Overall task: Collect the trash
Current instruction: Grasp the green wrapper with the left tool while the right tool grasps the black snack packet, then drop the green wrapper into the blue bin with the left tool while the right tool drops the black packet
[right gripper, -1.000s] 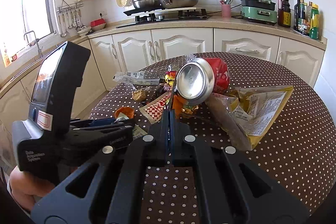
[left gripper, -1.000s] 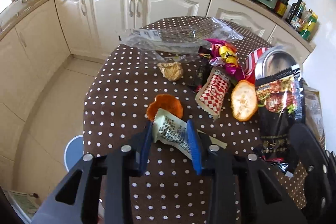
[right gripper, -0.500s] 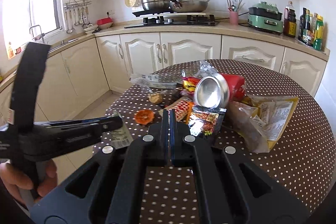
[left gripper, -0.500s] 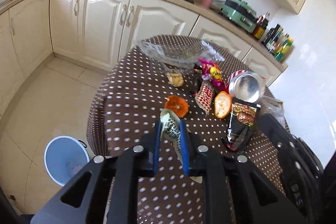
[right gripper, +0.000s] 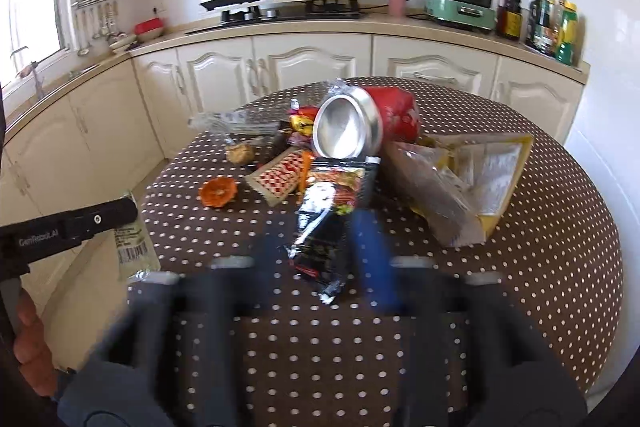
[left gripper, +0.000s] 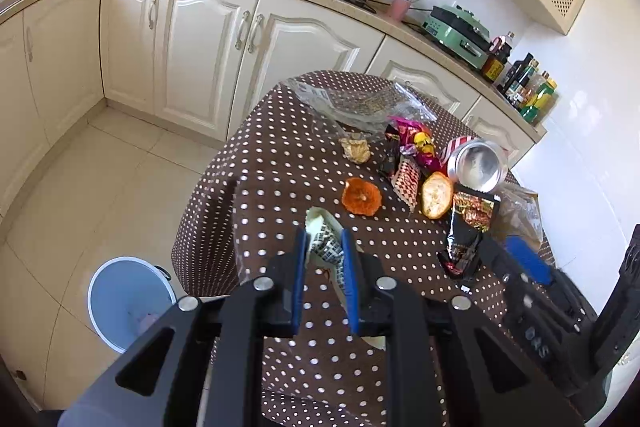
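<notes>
Fingers of our left gripper (left gripper: 324, 247) pinch the printed wrapper (left gripper: 326, 245) past the bench (left gripper: 280, 163) edge, right gripper (right gripper: 320, 247) opening around the black packet (right gripper: 328, 219); we should release only directly above the blue bin (left gripper: 128, 301).

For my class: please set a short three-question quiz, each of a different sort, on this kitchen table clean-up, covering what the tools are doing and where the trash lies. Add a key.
1. True or false: the left tool grips a printed wrapper.
2. Which lies between the opening fingers of the right tool? A orange peel B black snack packet C silver can
3. Fill in: the blue bin stands on the ____ beside the table.

Key:
1. true
2. B, the black snack packet, not the orange peel or silver can
3. floor
</notes>
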A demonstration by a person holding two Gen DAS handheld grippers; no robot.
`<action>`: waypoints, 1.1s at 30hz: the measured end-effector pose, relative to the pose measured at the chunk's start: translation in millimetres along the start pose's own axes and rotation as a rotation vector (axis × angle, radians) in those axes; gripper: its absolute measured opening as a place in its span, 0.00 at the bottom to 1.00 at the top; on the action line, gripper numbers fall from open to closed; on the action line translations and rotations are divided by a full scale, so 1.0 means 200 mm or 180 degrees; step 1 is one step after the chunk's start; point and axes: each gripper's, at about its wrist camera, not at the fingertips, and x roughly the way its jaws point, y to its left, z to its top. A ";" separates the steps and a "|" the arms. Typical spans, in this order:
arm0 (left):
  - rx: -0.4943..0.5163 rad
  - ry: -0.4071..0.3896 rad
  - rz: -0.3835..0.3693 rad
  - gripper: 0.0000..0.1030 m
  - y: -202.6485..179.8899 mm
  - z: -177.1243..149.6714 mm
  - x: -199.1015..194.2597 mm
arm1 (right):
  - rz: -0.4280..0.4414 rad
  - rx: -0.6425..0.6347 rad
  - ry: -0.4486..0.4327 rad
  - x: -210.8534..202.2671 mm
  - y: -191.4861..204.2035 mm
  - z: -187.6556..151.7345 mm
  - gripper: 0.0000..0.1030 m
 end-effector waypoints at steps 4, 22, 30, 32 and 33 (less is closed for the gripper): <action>0.0059 0.0022 0.0007 0.16 -0.04 -0.01 0.03 | -0.0007 0.0138 0.0100 0.07 -0.04 0.02 0.62; 0.0005 -0.0162 -0.0096 0.16 0.11 -0.03 -0.17 | 0.0537 -0.0074 0.0020 -0.09 0.20 0.03 0.14; -0.0257 -0.0269 0.0440 0.16 0.58 -0.11 -0.35 | 0.1200 -0.0523 0.0202 -0.02 0.77 -0.05 0.14; -0.0372 -0.0204 0.0720 0.16 0.75 -0.15 -0.36 | 0.1364 -0.0646 0.0354 0.06 0.95 -0.12 0.14; -0.0423 -0.0164 0.0781 0.16 0.82 -0.17 -0.35 | 0.1425 -0.0687 0.0426 0.11 1.02 -0.15 0.14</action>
